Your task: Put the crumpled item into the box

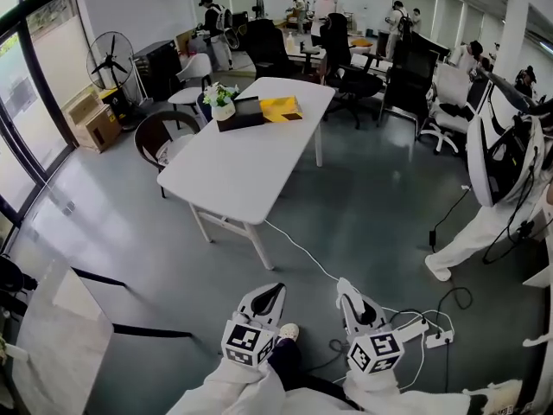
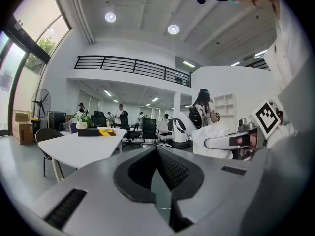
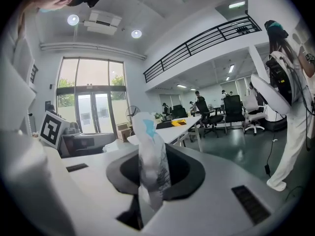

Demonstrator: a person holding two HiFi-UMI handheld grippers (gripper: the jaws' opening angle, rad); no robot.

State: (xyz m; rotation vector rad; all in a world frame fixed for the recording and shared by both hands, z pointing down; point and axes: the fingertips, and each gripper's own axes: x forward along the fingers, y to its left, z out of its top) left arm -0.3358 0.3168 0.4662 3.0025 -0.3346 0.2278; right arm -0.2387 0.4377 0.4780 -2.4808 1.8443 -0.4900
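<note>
My right gripper [image 3: 151, 183] is shut on the crumpled item [image 3: 149, 154], a white wad with a blue patch that sticks up between the jaws. My left gripper [image 2: 157, 156] is shut with nothing in it. In the head view both grippers hang low near my legs, the left gripper [image 1: 268, 294] beside the right gripper [image 1: 349, 290], well short of the white table [image 1: 233, 175]. On the table's far end lies a flat black box [image 1: 239, 114] with a yellow item [image 1: 281, 108] next to it.
A small pot of flowers [image 1: 221, 102] stands by the box. A dark chair [image 1: 160, 137] is at the table's left. A cable and power strip [image 1: 436, 339] lie on the floor. A person in white [image 1: 484, 223] stands to the right. Office chairs and people fill the back.
</note>
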